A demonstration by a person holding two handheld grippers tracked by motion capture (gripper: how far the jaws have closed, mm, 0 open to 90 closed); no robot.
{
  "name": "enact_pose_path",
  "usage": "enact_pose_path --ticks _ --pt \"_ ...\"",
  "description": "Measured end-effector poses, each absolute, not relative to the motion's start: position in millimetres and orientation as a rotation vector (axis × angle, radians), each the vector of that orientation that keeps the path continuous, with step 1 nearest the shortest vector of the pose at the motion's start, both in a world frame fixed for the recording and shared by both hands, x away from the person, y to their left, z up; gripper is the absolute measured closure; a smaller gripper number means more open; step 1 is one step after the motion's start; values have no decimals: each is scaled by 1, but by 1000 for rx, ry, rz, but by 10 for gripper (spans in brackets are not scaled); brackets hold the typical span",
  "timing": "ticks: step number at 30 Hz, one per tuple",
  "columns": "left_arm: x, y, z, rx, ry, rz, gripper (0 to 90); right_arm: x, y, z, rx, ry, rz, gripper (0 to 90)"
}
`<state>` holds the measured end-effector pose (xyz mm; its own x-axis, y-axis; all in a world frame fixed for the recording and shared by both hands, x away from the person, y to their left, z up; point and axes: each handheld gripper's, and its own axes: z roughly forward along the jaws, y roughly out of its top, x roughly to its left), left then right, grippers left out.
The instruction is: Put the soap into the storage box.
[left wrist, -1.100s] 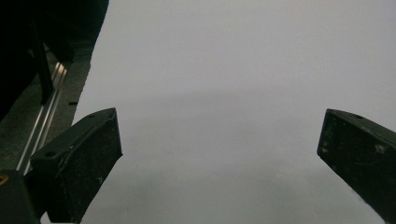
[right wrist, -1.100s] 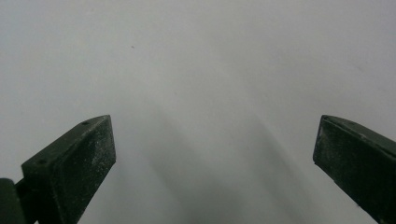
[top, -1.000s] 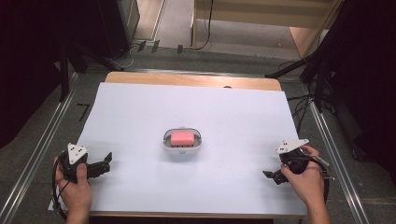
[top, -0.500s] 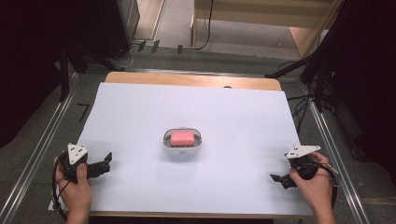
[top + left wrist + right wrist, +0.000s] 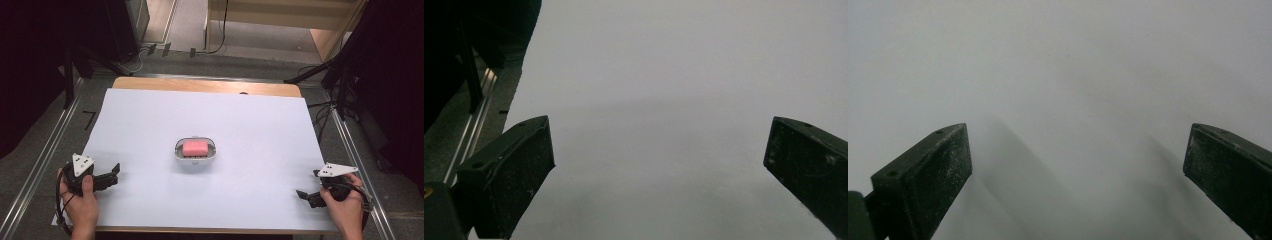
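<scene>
Two tools, left tool (image 5: 114, 174) and right tool (image 5: 303, 195), jaws spread wide, empty, at near corners of white counter (image 5: 250, 130). Pink soap (image 5: 194, 148) in dish (image 5: 195, 156) mid-counter, well apart from both.

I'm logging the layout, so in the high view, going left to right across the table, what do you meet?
left gripper → white dish holding a pink bar → right gripper
</scene>
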<state>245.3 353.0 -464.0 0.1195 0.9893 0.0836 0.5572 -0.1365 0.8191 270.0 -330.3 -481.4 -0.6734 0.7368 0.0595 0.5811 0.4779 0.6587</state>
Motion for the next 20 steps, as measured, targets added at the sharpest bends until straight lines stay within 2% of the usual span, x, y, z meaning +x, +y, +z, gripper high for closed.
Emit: enact_pose_path --ticks 8,20 --pt "245 353 -464 1774 1503 875 1 264 -338 -489 1108 2379 1280 0" --pt "246 354 -464 1766 1506 865 1 260 -337 -490 1083 2343 1264 0"
